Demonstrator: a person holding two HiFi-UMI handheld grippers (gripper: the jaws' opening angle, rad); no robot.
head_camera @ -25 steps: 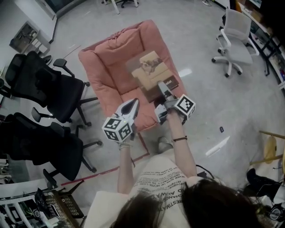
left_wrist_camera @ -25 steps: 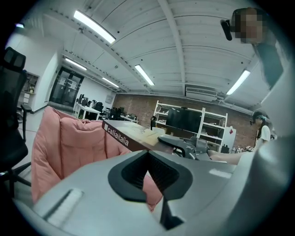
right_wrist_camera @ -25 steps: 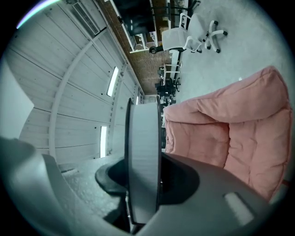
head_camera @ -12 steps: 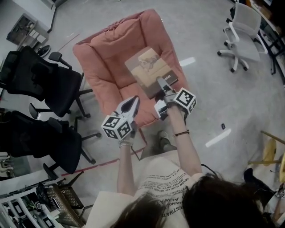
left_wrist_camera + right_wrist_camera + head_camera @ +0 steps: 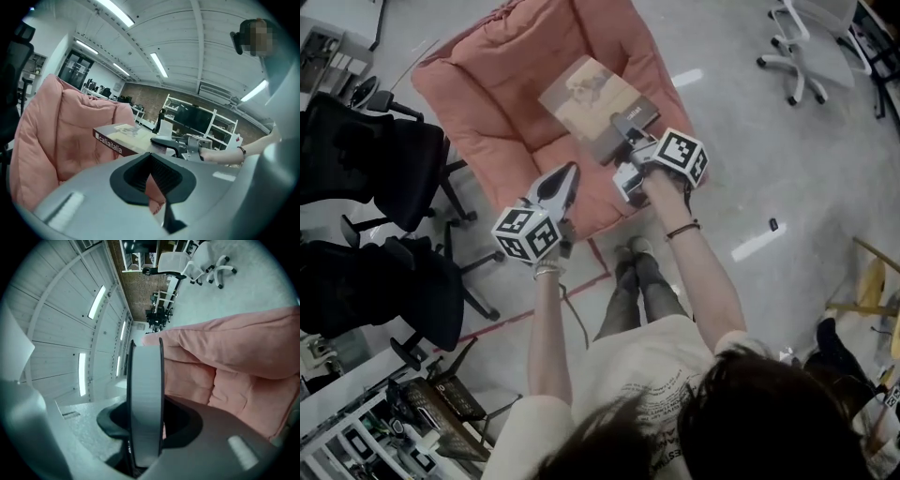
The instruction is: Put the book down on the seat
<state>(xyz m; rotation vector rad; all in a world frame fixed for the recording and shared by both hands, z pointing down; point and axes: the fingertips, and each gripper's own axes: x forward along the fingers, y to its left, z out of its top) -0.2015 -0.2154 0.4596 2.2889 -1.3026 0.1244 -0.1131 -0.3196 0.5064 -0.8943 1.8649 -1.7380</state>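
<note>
A tan-covered book with a dark spine (image 5: pixel 592 101) hangs flat above the pink cushioned seat (image 5: pixel 483 89), clear of the cushion. My right gripper (image 5: pixel 622 128) is shut on the book's near corner. In the right gripper view the book's page edge (image 5: pixel 145 394) stands upright between the jaws, with the pink seat (image 5: pixel 225 366) to the right. My left gripper (image 5: pixel 565 175) hovers over the seat's front edge, left of the book, jaws together and holding nothing. The left gripper view shows the book (image 5: pixel 123 137) held level beside the seat's backrest (image 5: pixel 61 136) by the right gripper (image 5: pixel 171 142).
Two black office chairs (image 5: pixel 370 164) stand close on the seat's left. A white office chair (image 5: pixel 811 37) is at the far right on grey floor. A red tape line (image 5: pixel 534 305) and the person's feet (image 5: pixel 635 258) lie in front of the seat.
The right gripper has carried the book up and left in the view, still over the seat. The left gripper has drifted left alongside it. The person has leaned forward.
</note>
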